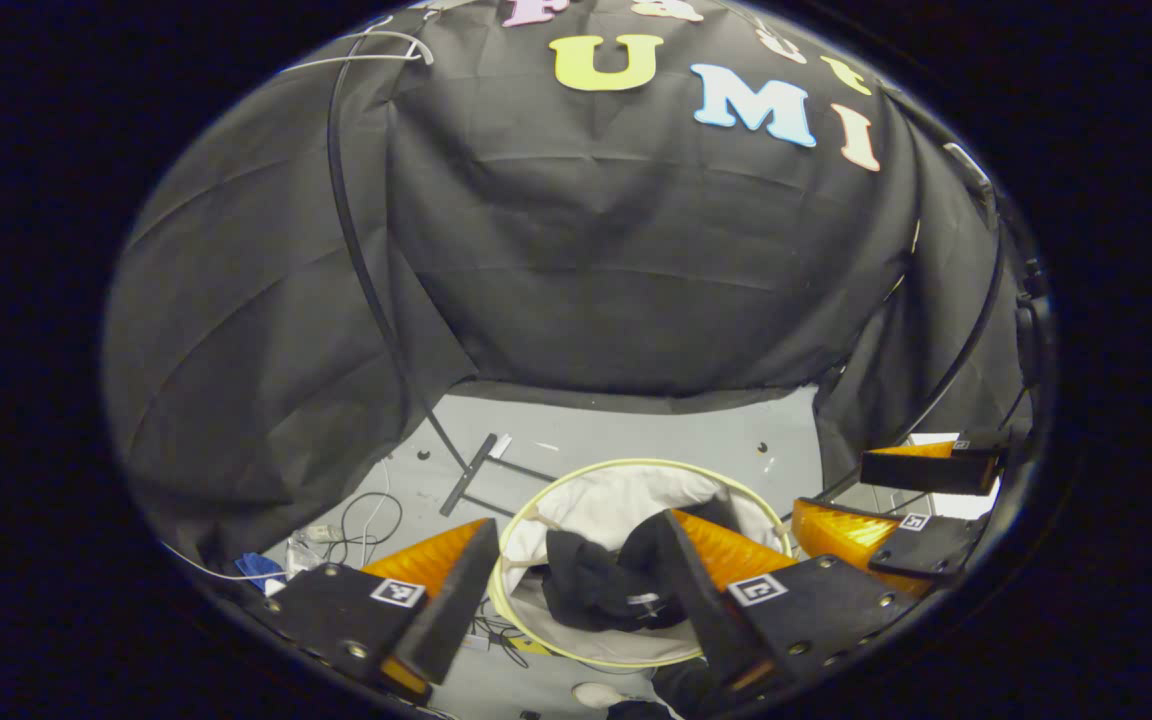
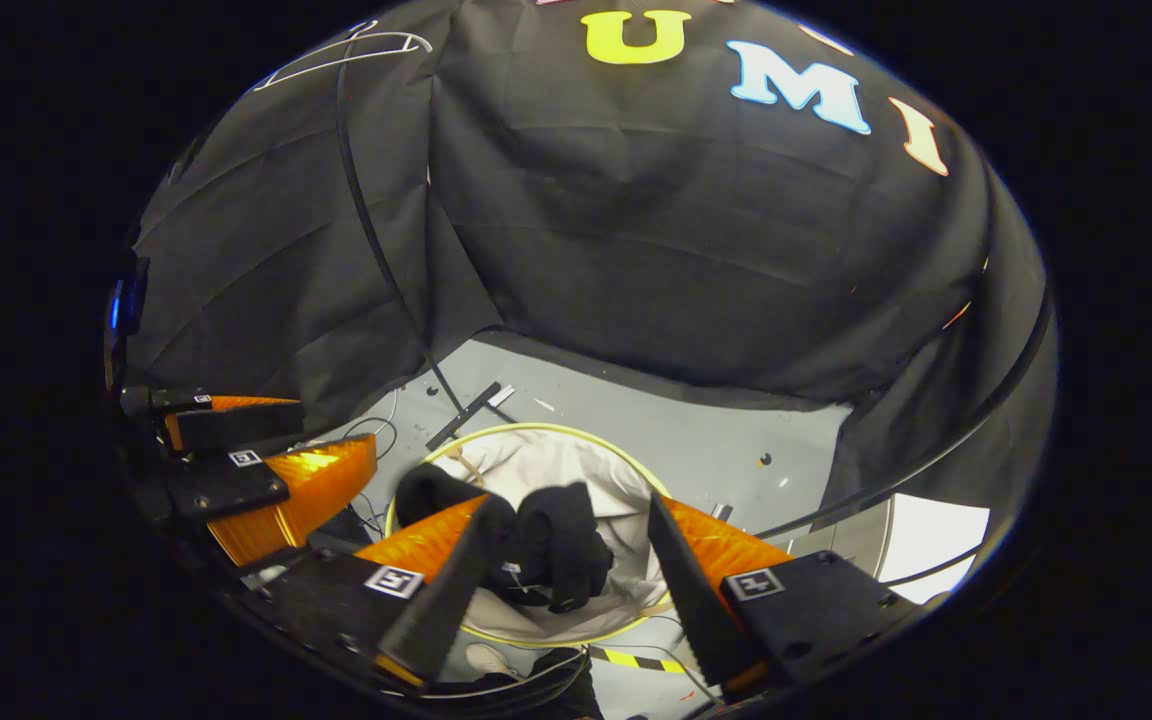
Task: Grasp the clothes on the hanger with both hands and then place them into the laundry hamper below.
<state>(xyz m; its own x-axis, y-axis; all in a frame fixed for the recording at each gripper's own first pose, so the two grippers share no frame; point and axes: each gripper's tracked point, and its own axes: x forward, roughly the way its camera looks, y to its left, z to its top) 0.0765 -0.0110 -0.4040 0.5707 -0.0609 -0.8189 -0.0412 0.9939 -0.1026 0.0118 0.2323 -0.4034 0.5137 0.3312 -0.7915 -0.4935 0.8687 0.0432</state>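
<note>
Hamper [image 1: 576,478] floor perhaps under clothes [image 1: 601,590].

Dark clothes [image 2: 551,550] in hamper [image 2: 496,435], tongs [image 2: 561,590] spread

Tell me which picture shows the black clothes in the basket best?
The left gripper view: the black clothes lie in plain sight inside the white laundry hamper, between the open fingers of the left claw. In the right gripper view, a finger of the right claw covers part of the clothes.

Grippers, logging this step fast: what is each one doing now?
Left tool: open, holding nothing, above the hamper.
Right tool: open, holding nothing.
</note>
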